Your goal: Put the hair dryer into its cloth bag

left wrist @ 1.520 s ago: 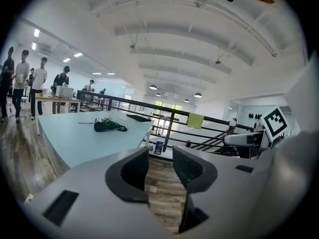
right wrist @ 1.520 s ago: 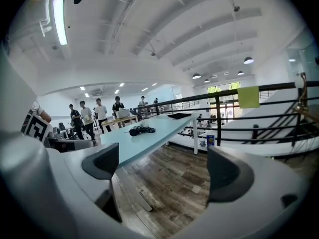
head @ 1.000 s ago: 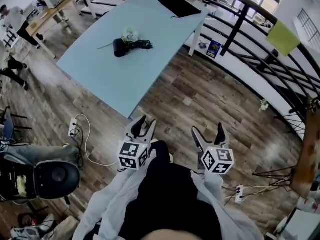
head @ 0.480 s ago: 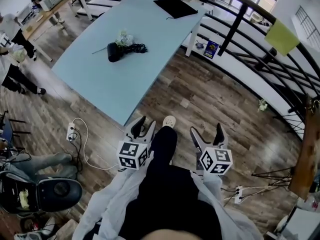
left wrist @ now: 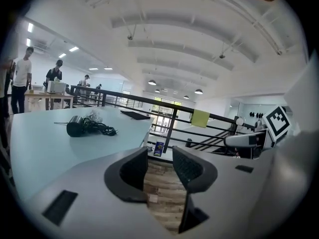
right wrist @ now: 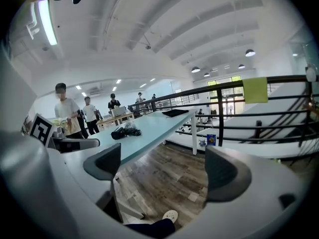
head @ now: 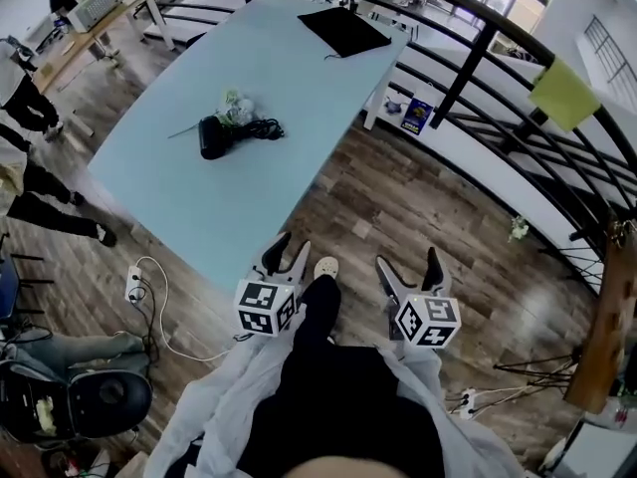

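At the far left of the head view I see a white power strip (head: 132, 284) on the wood floor (head: 418, 197), near the closest corner of the long light-blue table (head: 199, 207). The hair dryer (head: 212, 135) lies on its side about midway along that table. Its black cord (head: 261, 127) is bunched just beside it, with a crumpled clear wrapper (head: 235, 105) on its far side. The cloth bag (head: 345, 30), black and flat, lies at the table's far end, well apart from the dryer. Both tools hang short of the table, over the floor. My left gripper (head: 291, 247) has its 2 jaws partly apart with a narrow gap, and only floorboards show between them. A pale shoe (head: 325, 267) sits between the 2 grippers. My right gripper (head: 408, 260) stands wide open and holds nothing. Further right runs the black railing (head: 478, 48), with a yellow cloth (head: 564, 76) draped on it.
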